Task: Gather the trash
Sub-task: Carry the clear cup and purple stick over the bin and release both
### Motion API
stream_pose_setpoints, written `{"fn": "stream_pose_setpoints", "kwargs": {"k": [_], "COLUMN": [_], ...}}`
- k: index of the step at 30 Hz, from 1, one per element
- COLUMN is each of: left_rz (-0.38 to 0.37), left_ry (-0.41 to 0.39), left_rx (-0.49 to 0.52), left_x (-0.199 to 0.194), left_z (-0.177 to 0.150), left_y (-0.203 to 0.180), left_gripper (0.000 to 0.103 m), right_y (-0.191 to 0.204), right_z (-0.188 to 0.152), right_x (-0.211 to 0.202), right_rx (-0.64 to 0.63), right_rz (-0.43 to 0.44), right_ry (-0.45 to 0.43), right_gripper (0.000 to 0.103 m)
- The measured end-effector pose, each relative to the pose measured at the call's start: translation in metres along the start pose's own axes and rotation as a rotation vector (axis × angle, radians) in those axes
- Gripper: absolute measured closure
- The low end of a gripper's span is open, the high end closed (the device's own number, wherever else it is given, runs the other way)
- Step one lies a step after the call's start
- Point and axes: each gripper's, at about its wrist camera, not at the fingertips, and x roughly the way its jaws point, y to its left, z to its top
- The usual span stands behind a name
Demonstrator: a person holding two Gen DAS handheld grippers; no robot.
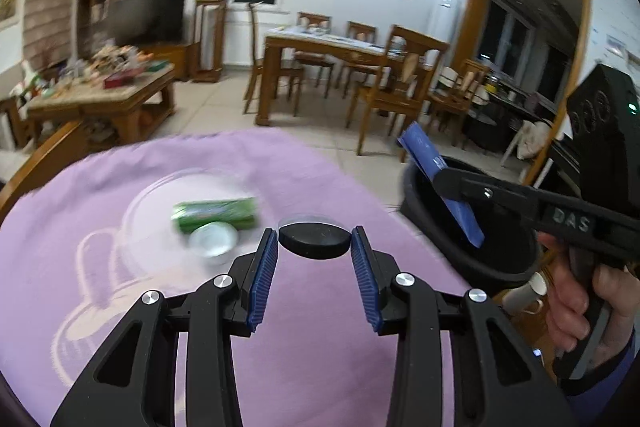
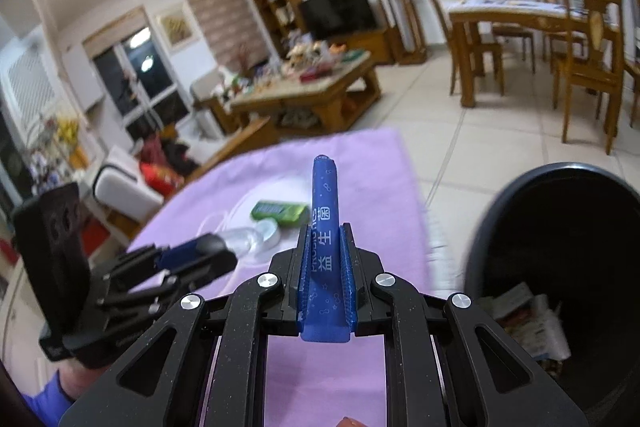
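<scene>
Our right gripper (image 2: 325,275) is clamped on a slim blue sachet (image 2: 325,227), the pads pinching its lower half while the upper half stands out past the fingertips. From the left wrist view we see the sachet (image 1: 436,179) hanging above the black bin (image 1: 472,259), which stands just beside the purple cloth (image 1: 120,187). We judge the sachet to be very light and limp, a thin film that would fold if held by its tip, so the grip low on its body suits it; once let go it should simply drop.

Our left gripper (image 1: 315,247) holds a small dark round lid (image 1: 314,241) by its edges, one blue pad (image 1: 264,267) on either side. We take the lid for stiff, light plastic, smooth at the rim, so a squeeze across its widest part is what keeps it from slipping.

On the cloth lie a green packet (image 1: 216,213) and, touching it, a small clear cup (image 1: 214,239). The cup looks thin and crushable; we would take it gently by the rim. The packet looks soft and best gripped across its narrow side.
</scene>
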Motion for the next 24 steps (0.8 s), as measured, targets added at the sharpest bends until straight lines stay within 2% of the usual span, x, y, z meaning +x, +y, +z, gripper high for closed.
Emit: {"fn": "stream_pose_setpoints", "kwargs": {"k": [3,4,7,13,19,24], "left_rz": [-0.035,-0.051,-0.086,-0.153,-0.19,-0.201], "left_ry": [-0.013,-0.014,-0.012,0.01,0.051,0.088], "left_rx": [0.064,0.088,0.133,0.226,0.271,0.287], "left_x": [0.003,0.006,0.015,0.046,0.077,0.098], "left_z": [0.008,0.011,0.015,0.019,0.015,0.01], "left_y": [-0.036,-0.051,-0.082,-0.145,-0.181,-0.196], "left_gripper": [0.065,0.065,0.065,0.065,0.065,0.065], "right_y": [-0.019,-0.04,-0.074,-0.14,-0.195,-0.222], "right_z": [0.0,-0.002,-0.007,-0.023,-0.04,-0.048], "right_x": [-0.022,-0.044,-0.071,-0.111,-0.135,-0.14], "right_rx": [0.029,0.058,0.102,0.196,0.268,0.303], "right_rz": [-0.013,-0.034,-0.069,-0.12,-0.158,-0.171], "right_ry": [-0.034,-0.065,-0.102,-0.144,-0.157,-0.152], "right_gripper": [0.088,0.088,0.088,0.088,0.088,0.088]}}
